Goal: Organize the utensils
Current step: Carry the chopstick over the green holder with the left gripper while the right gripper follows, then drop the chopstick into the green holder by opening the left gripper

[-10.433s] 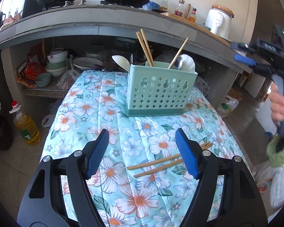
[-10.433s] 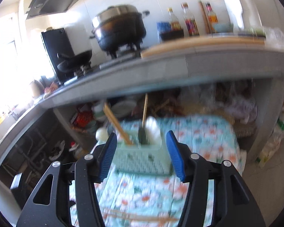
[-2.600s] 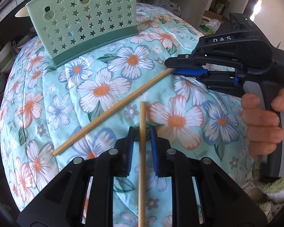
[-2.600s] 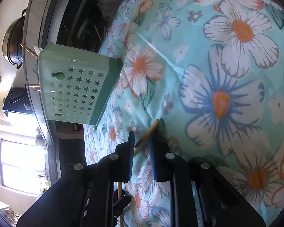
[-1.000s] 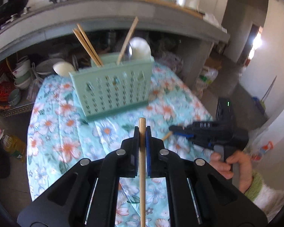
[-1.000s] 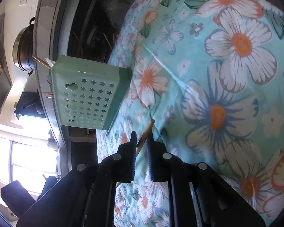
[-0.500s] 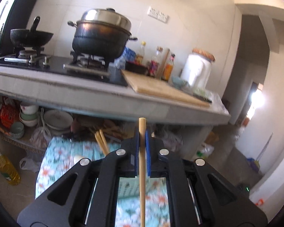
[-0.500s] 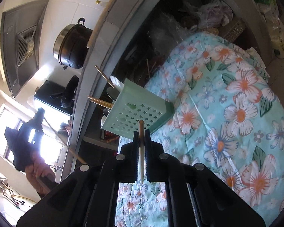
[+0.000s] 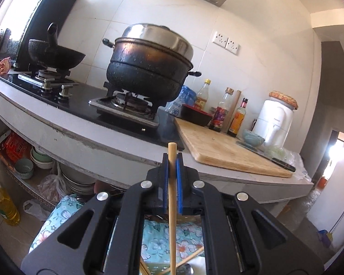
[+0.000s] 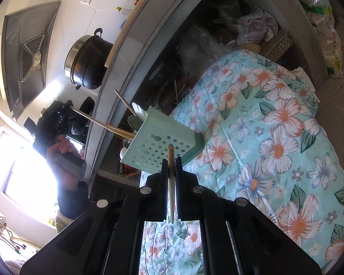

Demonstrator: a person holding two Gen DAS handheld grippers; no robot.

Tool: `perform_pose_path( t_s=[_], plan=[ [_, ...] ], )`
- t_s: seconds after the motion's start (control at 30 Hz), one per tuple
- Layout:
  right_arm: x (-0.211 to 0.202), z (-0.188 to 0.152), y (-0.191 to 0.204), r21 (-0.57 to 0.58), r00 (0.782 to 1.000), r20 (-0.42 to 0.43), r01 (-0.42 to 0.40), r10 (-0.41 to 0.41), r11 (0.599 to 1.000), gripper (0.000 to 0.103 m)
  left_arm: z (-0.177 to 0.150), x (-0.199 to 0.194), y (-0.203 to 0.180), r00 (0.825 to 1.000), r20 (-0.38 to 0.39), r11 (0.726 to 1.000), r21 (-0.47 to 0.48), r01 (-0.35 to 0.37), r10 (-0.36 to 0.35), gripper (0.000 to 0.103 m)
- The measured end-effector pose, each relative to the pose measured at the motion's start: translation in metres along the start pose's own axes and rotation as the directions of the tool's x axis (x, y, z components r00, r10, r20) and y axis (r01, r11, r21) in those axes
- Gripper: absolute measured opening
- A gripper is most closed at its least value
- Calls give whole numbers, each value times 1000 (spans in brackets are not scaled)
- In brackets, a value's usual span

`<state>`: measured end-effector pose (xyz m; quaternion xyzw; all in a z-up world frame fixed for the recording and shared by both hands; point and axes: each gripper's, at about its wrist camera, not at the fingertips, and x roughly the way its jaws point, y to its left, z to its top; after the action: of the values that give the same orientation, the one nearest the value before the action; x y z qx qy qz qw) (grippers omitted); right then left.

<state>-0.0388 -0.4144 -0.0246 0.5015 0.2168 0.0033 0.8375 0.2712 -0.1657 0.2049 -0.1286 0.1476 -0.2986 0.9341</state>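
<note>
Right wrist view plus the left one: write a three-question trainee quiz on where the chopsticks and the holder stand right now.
1. True or false: each hand-held gripper is shut on a chopstick.
2. Multiple choice: the green utensil holder stands on A) the stove, B) the floral cloth, C) the cutting board.
3. Fill in: in the right wrist view, the chopstick in the left hand-held gripper has its far end at the holder's ____.

Key
1. True: the left hand-held gripper is shut on that chopstick, and the right hand-held gripper pinches the right chopstick.
2. B
3. Open top.
</note>
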Motion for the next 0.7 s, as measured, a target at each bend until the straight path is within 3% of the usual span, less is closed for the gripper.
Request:
perform_pose_path(
  t_s=[0.3, 0.4, 0.7],
  plan=[
    [6, 0, 2, -5, 1000, -8, 17, -17, 1000, 6, -50, 15, 19, 996, -82, 1000, -26, 15, -17, 8],
    [7, -2, 5, -13, 1000, -10, 22, -22, 1000, 6, -62, 4, 21, 994, -101, 1000, -7, 28, -29, 25],
    [-8, -5, 31, -89, 999, 38, 41, -38, 995, 6, -83, -52, 23, 983, -178, 997, 53, 63, -52, 59]
  ],
)
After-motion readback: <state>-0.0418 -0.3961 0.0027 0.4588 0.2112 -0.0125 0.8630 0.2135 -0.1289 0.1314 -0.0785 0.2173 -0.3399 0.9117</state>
